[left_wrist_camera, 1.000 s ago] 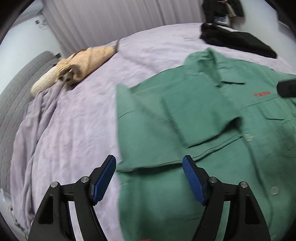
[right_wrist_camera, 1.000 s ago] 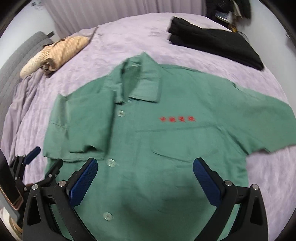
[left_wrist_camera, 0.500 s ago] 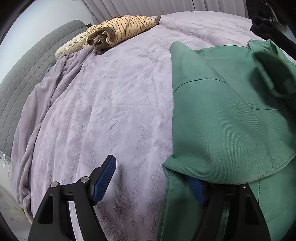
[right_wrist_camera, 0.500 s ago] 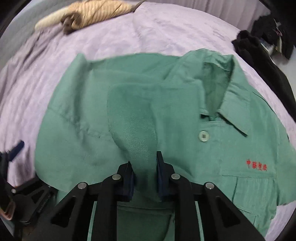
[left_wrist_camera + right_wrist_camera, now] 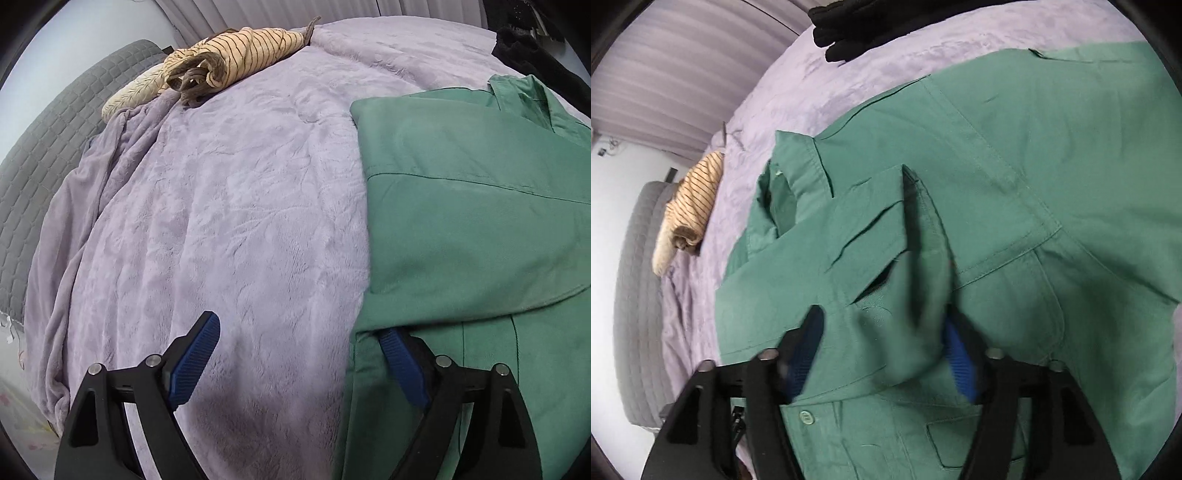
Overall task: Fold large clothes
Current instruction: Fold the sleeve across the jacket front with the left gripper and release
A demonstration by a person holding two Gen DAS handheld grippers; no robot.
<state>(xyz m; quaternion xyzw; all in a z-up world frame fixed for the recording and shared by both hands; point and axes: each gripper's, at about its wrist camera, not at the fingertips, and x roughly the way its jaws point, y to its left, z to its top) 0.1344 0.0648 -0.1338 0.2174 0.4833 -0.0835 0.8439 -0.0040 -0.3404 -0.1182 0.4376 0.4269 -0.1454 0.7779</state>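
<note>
A green button-up shirt (image 5: 1015, 177) lies on a lilac bedspread (image 5: 229, 206), its left sleeve folded across the chest. In the left wrist view the shirt (image 5: 480, 221) fills the right side. My left gripper (image 5: 299, 354) is open at the shirt's edge; its right fingertip (image 5: 399, 354) is tucked under the folded fabric, its left one is over bare bedspread. My right gripper (image 5: 882, 354) is open low over the folded sleeve, with cloth bunched loosely between its fingers.
A striped tan garment (image 5: 229, 66) lies bunched at the far side of the bed, also in the right wrist view (image 5: 690, 206). Black clothes (image 5: 857, 22) lie at the far edge. A grey quilted headboard (image 5: 48, 140) runs along the left.
My right gripper, shut on the sleeve half a second ago, has opened and let it go after carrying it across the chest. My left gripper stays open at the shirt's edge.
</note>
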